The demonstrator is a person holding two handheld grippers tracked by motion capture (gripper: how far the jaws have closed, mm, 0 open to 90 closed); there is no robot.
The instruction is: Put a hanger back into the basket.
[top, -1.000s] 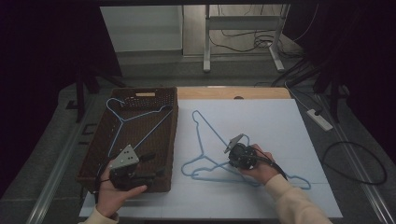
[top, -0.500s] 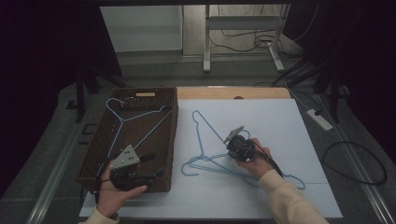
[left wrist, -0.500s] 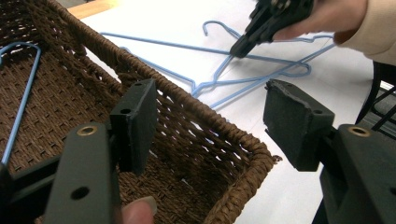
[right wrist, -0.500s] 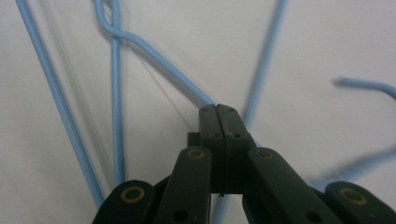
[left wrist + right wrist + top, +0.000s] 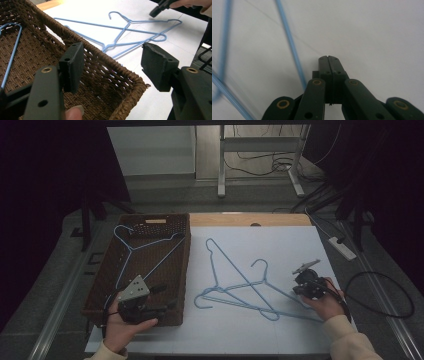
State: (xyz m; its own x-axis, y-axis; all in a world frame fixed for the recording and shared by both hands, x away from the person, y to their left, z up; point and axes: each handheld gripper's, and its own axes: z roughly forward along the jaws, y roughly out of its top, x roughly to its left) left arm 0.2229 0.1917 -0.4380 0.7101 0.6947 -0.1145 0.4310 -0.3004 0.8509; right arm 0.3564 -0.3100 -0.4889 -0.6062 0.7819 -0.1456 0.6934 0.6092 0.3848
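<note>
A: What does the high view give?

B: Two blue wire hangers lie crossed on the white desk, just right of the brown woven basket. A third blue hanger lies inside the basket. The right gripper sits at the hangers' right end; the left gripper rests at the basket's near right corner.

A: And the left gripper view?

B: Its jaws stand wide apart with nothing between them, straddling the basket's rim. The crossed hangers lie beyond on the desk.

A: The right gripper view?

B: Jaws pressed fully together, nothing visibly caught between them, tips over bare desk. A blue hanger wire runs just beside them.
</note>
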